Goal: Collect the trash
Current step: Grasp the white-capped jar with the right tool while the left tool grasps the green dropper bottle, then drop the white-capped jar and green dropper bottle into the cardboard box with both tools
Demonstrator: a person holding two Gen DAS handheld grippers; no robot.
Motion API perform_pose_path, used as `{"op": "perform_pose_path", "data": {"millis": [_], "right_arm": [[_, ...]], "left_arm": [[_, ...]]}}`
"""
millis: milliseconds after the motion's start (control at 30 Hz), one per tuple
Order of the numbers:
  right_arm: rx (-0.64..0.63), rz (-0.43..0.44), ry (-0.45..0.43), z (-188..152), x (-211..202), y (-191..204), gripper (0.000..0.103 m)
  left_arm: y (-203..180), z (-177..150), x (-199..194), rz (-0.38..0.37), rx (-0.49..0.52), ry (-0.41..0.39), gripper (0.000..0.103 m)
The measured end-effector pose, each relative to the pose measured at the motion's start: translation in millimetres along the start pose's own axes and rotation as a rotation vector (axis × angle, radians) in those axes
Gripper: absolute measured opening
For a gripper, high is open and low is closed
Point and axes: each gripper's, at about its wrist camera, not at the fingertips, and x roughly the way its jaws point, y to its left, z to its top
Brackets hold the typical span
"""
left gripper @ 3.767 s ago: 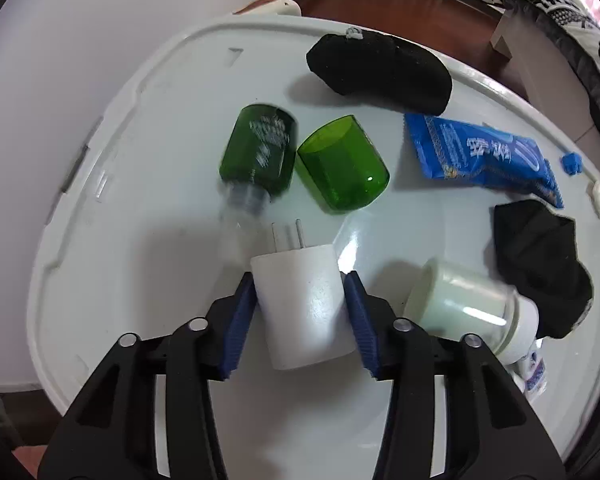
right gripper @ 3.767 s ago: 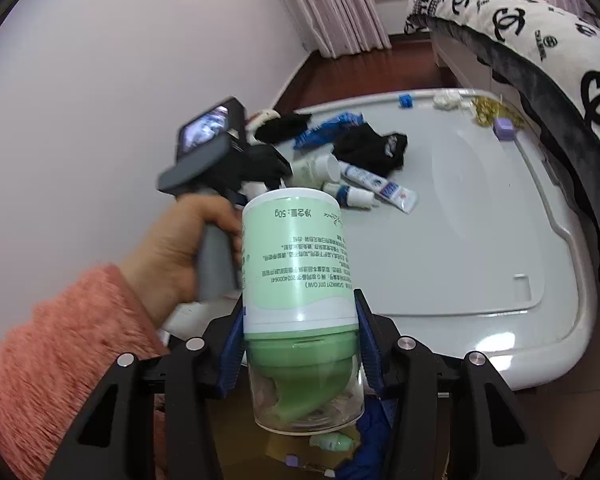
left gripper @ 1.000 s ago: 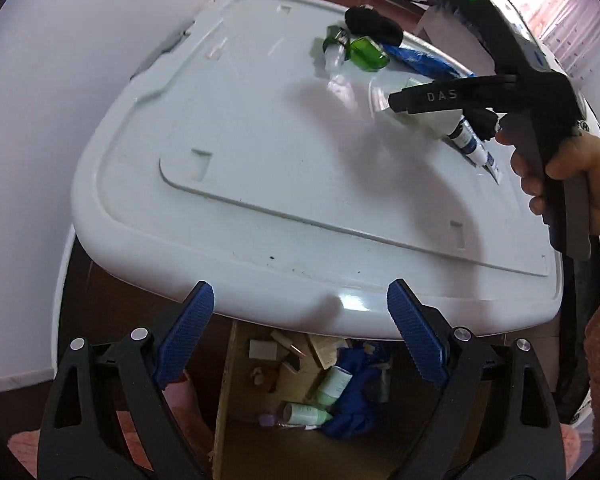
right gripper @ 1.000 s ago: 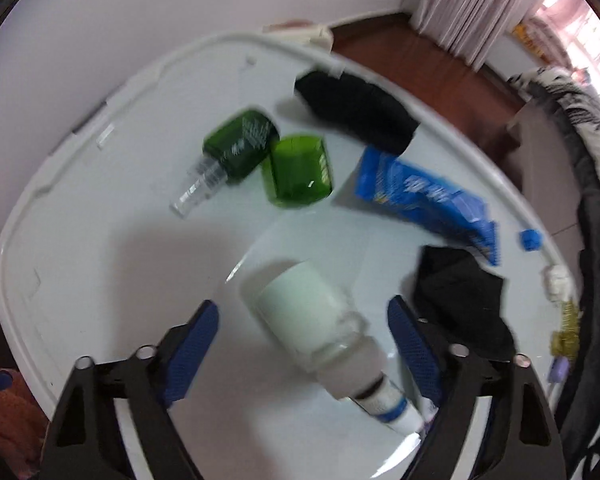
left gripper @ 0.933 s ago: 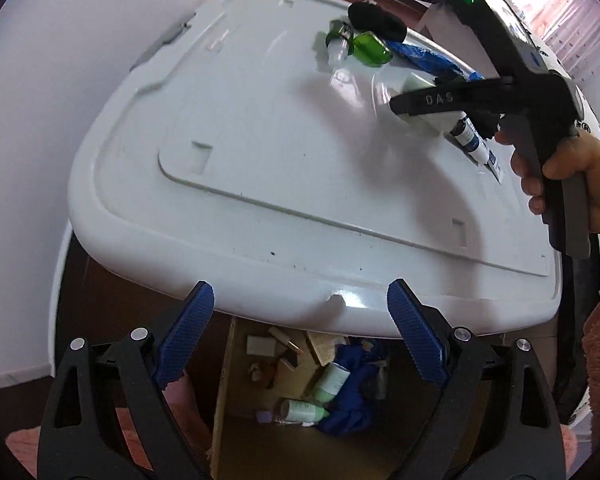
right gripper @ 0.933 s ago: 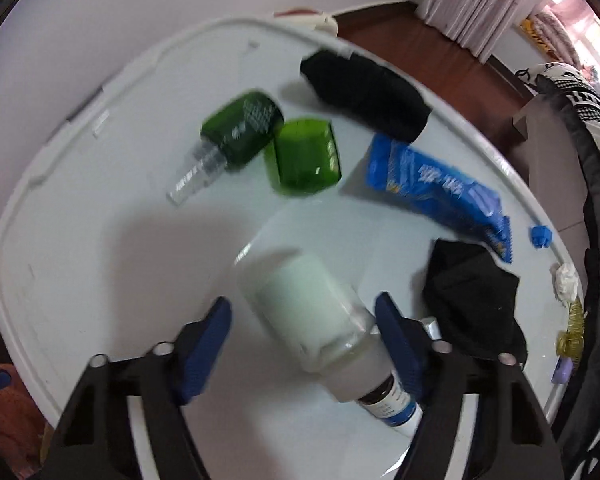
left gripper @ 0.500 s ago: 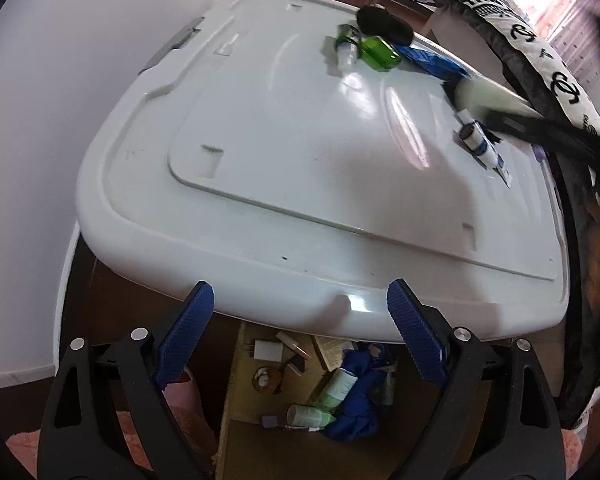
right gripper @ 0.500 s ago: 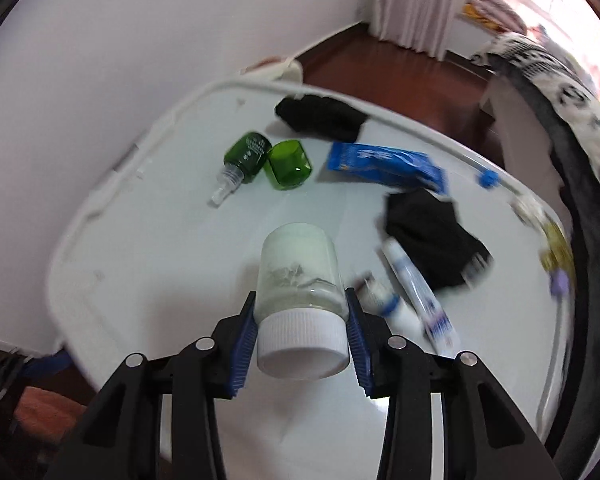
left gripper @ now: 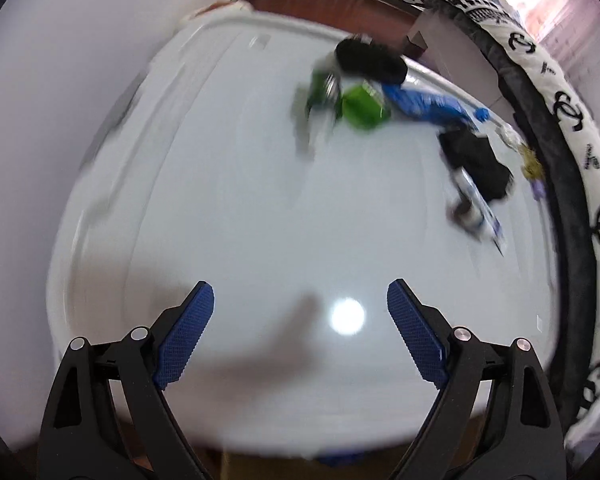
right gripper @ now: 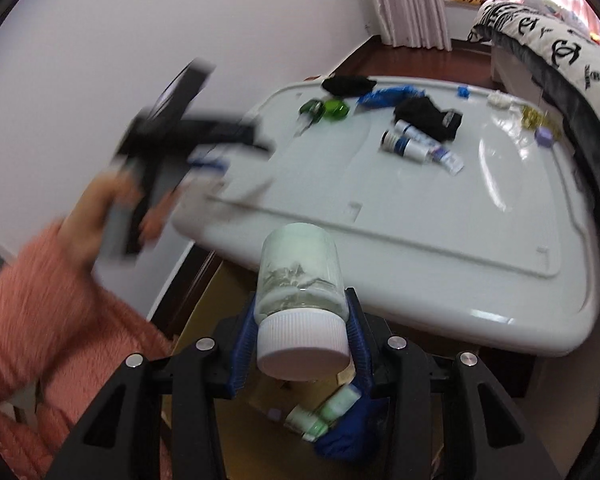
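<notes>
My right gripper (right gripper: 302, 340) is shut on a frosted jar (right gripper: 300, 268) with a white screw cap, held just off the near edge of the white lid (right gripper: 420, 208). Under it is a cardboard box (right gripper: 236, 292) with small bottles (right gripper: 324, 412) and blue cloth. My left gripper (left gripper: 300, 292) is open and empty above the lid's (left gripper: 220, 200) near half; the right wrist view shows the left gripper (right gripper: 208, 160) blurred. Far across lie a green bottle (left gripper: 320, 92), green cap (left gripper: 362, 110), blue packet (left gripper: 424, 106), two black cloths (left gripper: 476, 164) and tubes (right gripper: 416, 146).
A hand in a pink sleeve (right gripper: 40, 312) grips the left tool. A white wall (right gripper: 100, 60) runs along the left. A bed with a black-and-white cover (left gripper: 572, 120) borders the right. Small bits, a purple block (right gripper: 544, 136) among them, lie at the lid's far right.
My right gripper closed on the jar, lifted it off the lid and drew it back over the box. My left gripper moved forward from the lid's near edge to above the lid.
</notes>
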Motion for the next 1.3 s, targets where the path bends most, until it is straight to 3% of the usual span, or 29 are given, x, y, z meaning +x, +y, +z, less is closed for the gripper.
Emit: {"op": "perform_pose_path", "data": {"millis": [67,200,300,400,433,500,667,767,967,1133,1300], "right_arm": [[-0.021,-0.012,0.014,-2,6,3,0.041],[-0.009,0.010,0.059,-4,18,-1,0.041],[-0.011,0.020,0.084,-3,28,-5,0.041],[0.009,0.038,0.096,-1,32,-9,0.041],[0.013,0.044,0.092,0,32,-10,0.041],[0.027,0.066,0.084,3,29,-11,0.041],[0.039,0.067,0.071,3,26,-12,0.041],[0.040,0.045,0.064,3,25,-14,0.041],[0.051,-0.007,0.046,3,22,-19,0.041],[0.071,-0.057,0.038,0,19,-24,0.042],[0.131,-0.109,0.081,-13,24,-24,0.042]], "left_arm": [[-9,31,15,0.079,0.048,-0.019,0.086],[-19,77,41,0.081,0.050,-0.017,0.086],[-27,103,66,0.156,0.077,0.009,0.073],[-28,115,86,0.159,0.070,0.051,0.053],[-31,116,86,0.178,0.082,0.031,0.043],[-36,118,87,0.168,0.109,0.025,0.035],[-29,108,77,0.153,0.094,0.036,0.034],[-30,87,51,0.112,0.121,0.012,0.034],[-41,0,-28,0.080,0.264,-0.041,0.034],[-47,-102,-67,0.020,0.290,0.039,0.034],[-48,-180,-49,-0.028,0.246,0.198,0.034]]}}
